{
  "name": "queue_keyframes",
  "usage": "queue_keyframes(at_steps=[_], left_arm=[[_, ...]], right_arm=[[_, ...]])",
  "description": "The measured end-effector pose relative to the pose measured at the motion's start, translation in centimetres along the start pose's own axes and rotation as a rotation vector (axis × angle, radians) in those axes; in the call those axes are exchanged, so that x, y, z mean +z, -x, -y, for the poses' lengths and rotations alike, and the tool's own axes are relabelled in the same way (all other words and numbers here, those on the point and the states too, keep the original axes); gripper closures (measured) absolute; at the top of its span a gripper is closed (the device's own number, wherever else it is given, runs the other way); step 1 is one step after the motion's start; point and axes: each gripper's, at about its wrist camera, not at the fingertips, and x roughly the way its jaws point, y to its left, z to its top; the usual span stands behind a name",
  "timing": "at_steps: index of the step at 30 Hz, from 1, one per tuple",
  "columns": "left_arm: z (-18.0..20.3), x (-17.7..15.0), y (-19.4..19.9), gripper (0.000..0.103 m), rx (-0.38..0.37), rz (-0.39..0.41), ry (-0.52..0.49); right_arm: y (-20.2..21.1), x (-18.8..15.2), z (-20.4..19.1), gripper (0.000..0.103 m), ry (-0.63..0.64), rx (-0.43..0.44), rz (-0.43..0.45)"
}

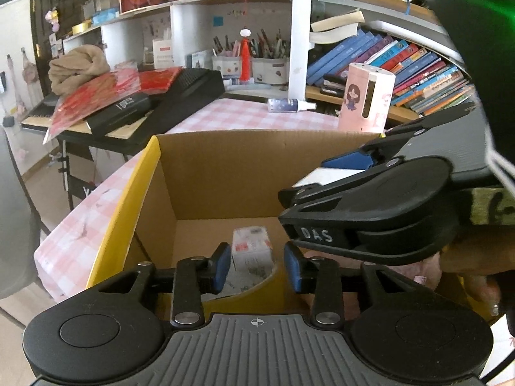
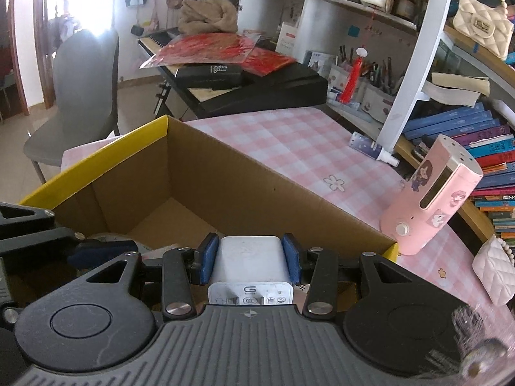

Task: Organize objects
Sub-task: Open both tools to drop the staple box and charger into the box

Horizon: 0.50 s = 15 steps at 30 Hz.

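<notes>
The left gripper (image 1: 257, 265) pointed downward, nothing between its parted pads, while the right gripper (image 2: 251, 262) (angled likewise) clamped something between its fingertips.

A table (image 2: 289, 141) covered with a pink checked cloth is seen, on which an open cardboard box (image 2: 257, 189), a pink cylindrical device (image 2: 431, 199), a small spray bottle (image 2: 373, 148) and a quilted white pouch (image 2: 495, 270) are placed.
</notes>
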Motion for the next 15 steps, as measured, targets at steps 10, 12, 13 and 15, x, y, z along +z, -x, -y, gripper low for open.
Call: queue_keyframes(at_steps=[10, 12, 13, 15], left_arm=[[-0.4, -0.3, 1.9, 0.034, 0.028, 0.068, 0.017], [-0.5, -0.2, 2.5, 0.028, 0.027, 0.085, 0.027], [-0.6, -0.1, 2.9, 0.025, 0.029, 0.098, 0.031], [-0.6, -0.1, 3.6, 0.022, 0.029, 0.126, 0.033]], right_arm=[[1.2, 0.0, 0.1, 0.055, -0.057, -0.01, 0.034], [2.2, -0.1, 0.3, 0.052, -0.081, -0.02, 0.056], [2.7, -0.2, 0.4, 0.051, -0.093, -0.028, 0.07], [4.1, -0.6, 0.6, 0.048, -0.123, -0.046, 0.101]])
